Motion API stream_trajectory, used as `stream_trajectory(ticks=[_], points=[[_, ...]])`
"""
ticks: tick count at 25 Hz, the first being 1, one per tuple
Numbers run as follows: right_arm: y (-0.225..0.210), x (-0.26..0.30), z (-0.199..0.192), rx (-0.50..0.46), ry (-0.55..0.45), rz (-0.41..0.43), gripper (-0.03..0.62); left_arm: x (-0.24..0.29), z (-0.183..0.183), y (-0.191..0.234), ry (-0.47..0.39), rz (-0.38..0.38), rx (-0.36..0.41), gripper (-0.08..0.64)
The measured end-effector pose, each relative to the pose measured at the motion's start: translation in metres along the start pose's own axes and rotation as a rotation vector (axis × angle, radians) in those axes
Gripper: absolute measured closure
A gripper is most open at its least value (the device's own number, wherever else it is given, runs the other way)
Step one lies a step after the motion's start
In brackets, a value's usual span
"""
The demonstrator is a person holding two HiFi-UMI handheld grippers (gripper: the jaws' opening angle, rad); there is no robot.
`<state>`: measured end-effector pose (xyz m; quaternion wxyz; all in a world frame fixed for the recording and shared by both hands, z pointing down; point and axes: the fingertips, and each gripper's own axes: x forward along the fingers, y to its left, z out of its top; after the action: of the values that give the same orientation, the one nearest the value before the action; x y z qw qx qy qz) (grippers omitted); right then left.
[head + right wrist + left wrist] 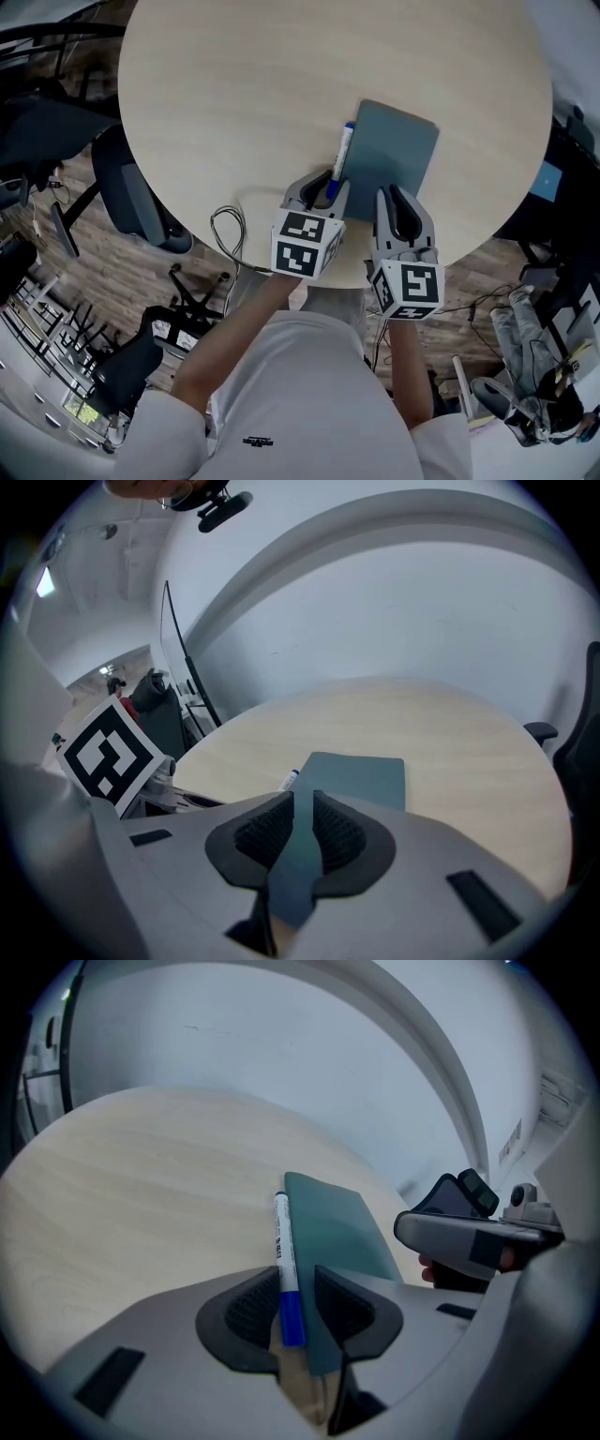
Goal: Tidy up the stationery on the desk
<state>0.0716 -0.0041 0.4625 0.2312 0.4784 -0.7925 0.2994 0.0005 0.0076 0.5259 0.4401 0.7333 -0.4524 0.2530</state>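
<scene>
presently, one round pale-wood table point(234, 94); upon it one grey-green notebook point(398, 150), closed, lying flat near the table's edge on the person's side; one white marker point(342, 155) with a blue cap, lying close along the notebook's left edge, capped end toward the person.

left gripper point(323, 183): angled down at the marker's capped end; in the left gripper view its jaws stand apart on either side of the blue cap, a sliver of table and notebook showing between cap and pads, so the marker point(284, 1260) is straddled, not pinched.

right gripper point(398, 202): just beside the left one, at the notebook's near edge; in the right gripper view its jaws are clamped on that edge, the notebook point(361, 780) running out flat from between the pads.

also noted: one looped grey cable point(228, 230) hanging at the table's edge; one dark office chair point(141, 202) on the wood-pattern floor beside the table.
</scene>
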Motion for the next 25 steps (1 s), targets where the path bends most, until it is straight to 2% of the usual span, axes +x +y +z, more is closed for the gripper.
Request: stream_trajectory(ticks=[8, 16, 20, 25], points=[[-0.002, -0.005, -0.001, 0.009, -0.008, -0.008, 0.505, -0.007, 0.003, 0.0, -0.007, 0.009, 0.03, 0.449], [0.0, -0.027, 0.012, 0.008, -0.047, -0.011, 0.505, -0.046, 0.015, -0.013, -0.086, 0.047, 0.12, 0.451], [0.011, -0.059, 0.024, -0.014, -0.067, -0.001, 0.505, -0.079, 0.025, -0.034, -0.127, 0.011, 0.174, 0.486], [0.027, -0.113, 0.034, -0.021, -0.118, -0.055, 0.505, -0.139, 0.034, -0.07, -0.196, -0.042, 0.261, 0.515]])
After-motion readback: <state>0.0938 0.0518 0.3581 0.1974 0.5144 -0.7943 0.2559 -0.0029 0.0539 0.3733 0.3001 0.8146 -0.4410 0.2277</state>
